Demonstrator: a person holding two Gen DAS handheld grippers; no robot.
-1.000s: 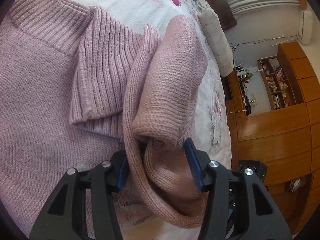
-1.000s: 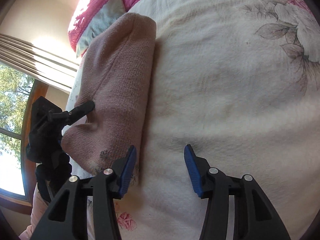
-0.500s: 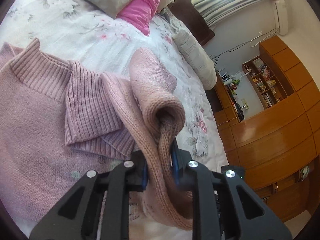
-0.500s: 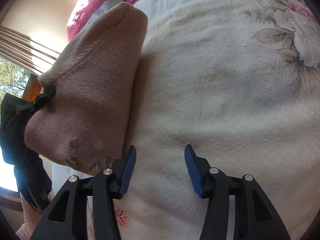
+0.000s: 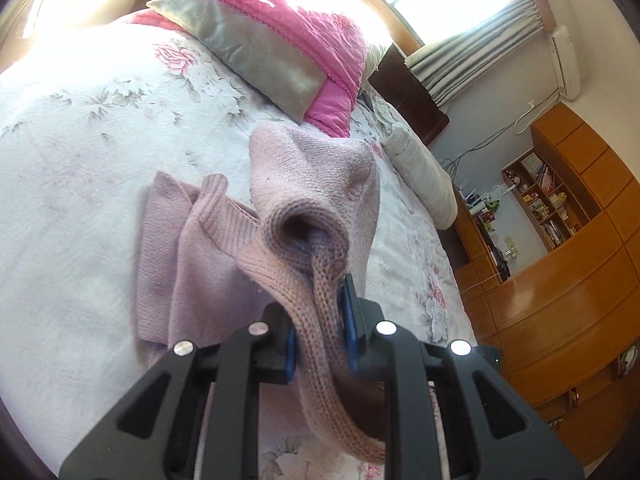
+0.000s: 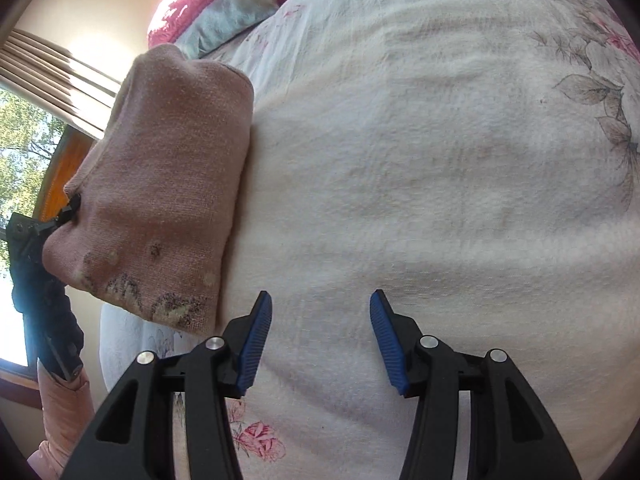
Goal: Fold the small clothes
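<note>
Dusty-pink knitted sweater [image 5: 320, 184], soft and loosely bunched, is lifted by one edge off a white quilted bedspread with a faded flower print [image 5: 80, 128]. The left gripper [image 5: 320, 336], black with blue pads, is clamped onto a rolled fold of the knit, which passes between its fingers and droops below them in a loop. Beyond the pinch the fabric rises into a hollow pouch, while the ribbed portion [image 5: 180, 240] trails down to the gripper's left and rests on the bedspread. The sweater's length runs from the pinched fold away along the gripper's pointing direction, towards a pink and grey pillow [image 5: 280, 40] at the far end of the bedspread.

The right gripper [image 6: 318, 336] holds nothing, with its blue pads spread wide just above bare bedspread. In its view the raised sweater hangs up and to the left of the fingers, its lower hem close beside the left fingertip [image 6: 256, 332] but apparently not touching it.

The left gripper is plainly the nearer one and already has hold. The coming move probably turns on carrying that held edge across the part lying on the bedspread.
</note>
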